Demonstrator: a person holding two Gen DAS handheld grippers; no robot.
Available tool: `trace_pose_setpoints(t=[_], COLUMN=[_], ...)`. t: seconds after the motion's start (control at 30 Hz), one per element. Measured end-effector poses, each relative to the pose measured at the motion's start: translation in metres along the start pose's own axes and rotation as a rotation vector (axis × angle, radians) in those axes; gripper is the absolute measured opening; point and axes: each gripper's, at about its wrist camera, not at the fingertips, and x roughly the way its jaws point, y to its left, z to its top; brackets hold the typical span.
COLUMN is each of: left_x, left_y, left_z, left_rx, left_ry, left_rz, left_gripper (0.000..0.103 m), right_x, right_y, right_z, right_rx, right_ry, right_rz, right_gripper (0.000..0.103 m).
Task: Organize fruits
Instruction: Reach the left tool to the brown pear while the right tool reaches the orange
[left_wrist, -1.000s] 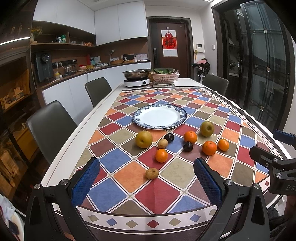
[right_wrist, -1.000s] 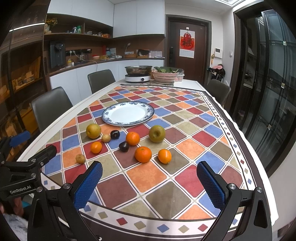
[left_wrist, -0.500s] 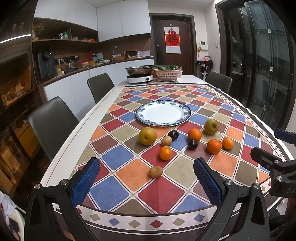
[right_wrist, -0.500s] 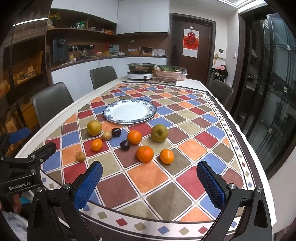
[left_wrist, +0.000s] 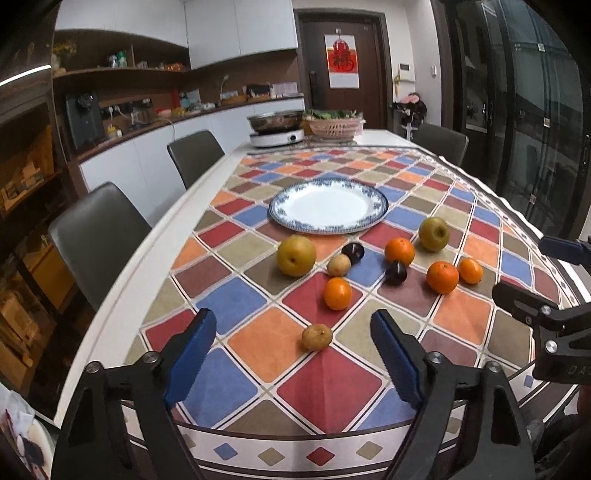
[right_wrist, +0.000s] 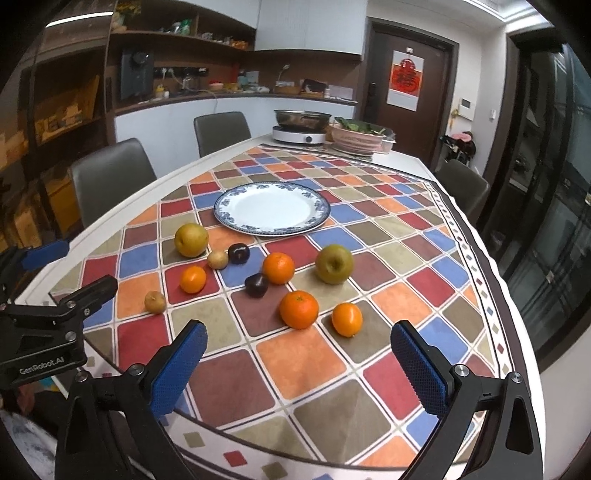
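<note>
A blue-rimmed white plate lies empty on the checkered tablecloth. Several fruits lie loose in front of it: a yellow pear, a green pear, oranges, dark plums and small brown fruits. My left gripper is open and empty, just short of the nearest small brown fruit. My right gripper is open and empty, near the front oranges.
A cooker with a steel pan and a basket of greens stand at the table's far end. Grey chairs line the left side, another the right. The table's near edge is right under both grippers.
Both grippers have moved forward and lower toward the fruits, so the fruits and plate look nearer. Both stay open. No fruit has moved.
</note>
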Motion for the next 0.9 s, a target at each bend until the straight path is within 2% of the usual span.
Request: trace_pose_setpoints(t=[0.1, 0.43, 0.9], left_x=[0.011, 0.045, 0.075], left_y=[0.001, -0.001, -0.008], left_z=[-0.001, -0.004, -0.011], left_rx=[-0.002, 0.01, 0.03], left_ry=[0.031, 0.148, 0.271], left_rz=[-0.003, -0.041, -0.095], left_gripper=[0.081, 0.061, 0.046], right_x=[0.01, 0.053, 0.091], right_y=[0.002, 0.008, 0.002], right_z=[0.003, 0.008, 0.007], right_rx=[-0.024, -0.064, -0.048], right_ry=[0.011, 0.077, 0.151], right_rz=[-0.001, 0.017, 0.035], right_gripper=[0.094, 0.08, 0.066])
